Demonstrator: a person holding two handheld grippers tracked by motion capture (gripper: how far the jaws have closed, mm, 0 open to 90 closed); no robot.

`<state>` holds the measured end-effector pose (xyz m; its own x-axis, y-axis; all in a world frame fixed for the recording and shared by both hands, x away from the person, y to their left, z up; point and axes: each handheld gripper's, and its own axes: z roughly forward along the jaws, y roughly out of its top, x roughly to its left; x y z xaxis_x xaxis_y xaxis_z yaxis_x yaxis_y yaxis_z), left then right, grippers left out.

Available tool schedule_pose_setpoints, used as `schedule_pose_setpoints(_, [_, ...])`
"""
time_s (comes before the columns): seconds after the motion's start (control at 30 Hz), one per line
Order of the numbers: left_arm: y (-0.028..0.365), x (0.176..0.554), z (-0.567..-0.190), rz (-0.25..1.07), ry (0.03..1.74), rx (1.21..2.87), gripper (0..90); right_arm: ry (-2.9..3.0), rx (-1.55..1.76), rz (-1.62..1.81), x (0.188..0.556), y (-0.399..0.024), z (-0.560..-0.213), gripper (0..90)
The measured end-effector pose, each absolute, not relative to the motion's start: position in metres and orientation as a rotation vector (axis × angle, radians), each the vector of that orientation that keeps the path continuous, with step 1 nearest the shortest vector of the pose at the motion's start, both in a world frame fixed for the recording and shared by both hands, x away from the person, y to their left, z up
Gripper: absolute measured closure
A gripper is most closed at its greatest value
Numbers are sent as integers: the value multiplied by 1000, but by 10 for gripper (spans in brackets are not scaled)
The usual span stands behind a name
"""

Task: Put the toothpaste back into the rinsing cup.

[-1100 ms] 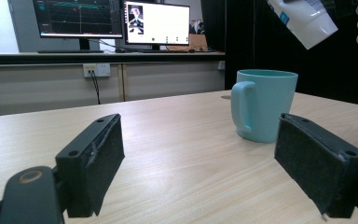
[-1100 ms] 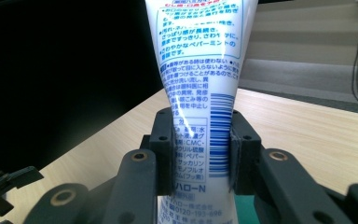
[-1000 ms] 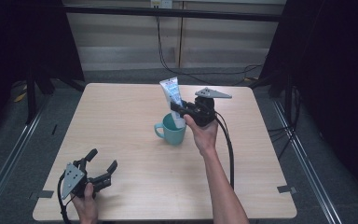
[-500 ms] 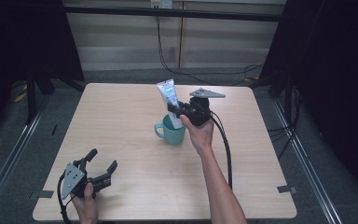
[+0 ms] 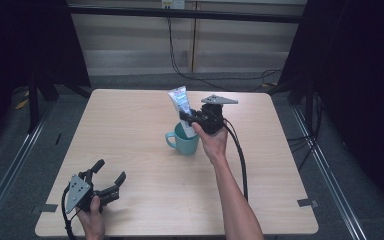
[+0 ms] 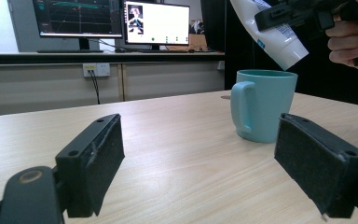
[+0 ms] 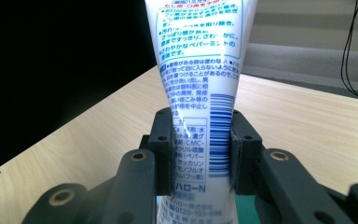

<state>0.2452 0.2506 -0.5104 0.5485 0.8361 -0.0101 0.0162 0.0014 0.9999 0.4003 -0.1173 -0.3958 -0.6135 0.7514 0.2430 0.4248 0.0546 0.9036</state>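
we are clamping the white tube (image 5: 178,101) in our right gripper (image 5: 189,118), holding it over the teal mug (image 5: 185,139), needing a straight lowering inside.

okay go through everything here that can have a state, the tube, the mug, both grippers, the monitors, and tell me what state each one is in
Tube: held in the air, tilted, lower end just above the mug's mouth.
Mug: upright on the table, handle toward the high view's left; contents can't be told.
Right gripper: shut on the tube.
Left gripper: open, nothing between the jaws, low over the table's near edge.
Monitors: switched on.
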Motion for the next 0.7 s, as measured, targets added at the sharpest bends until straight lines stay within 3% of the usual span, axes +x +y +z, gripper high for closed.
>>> schedule_pose_setpoints(0.7, [251, 245, -510, 764, 781, 1443, 156, 2082, 1228, 1537, 415, -116, -417, 674])
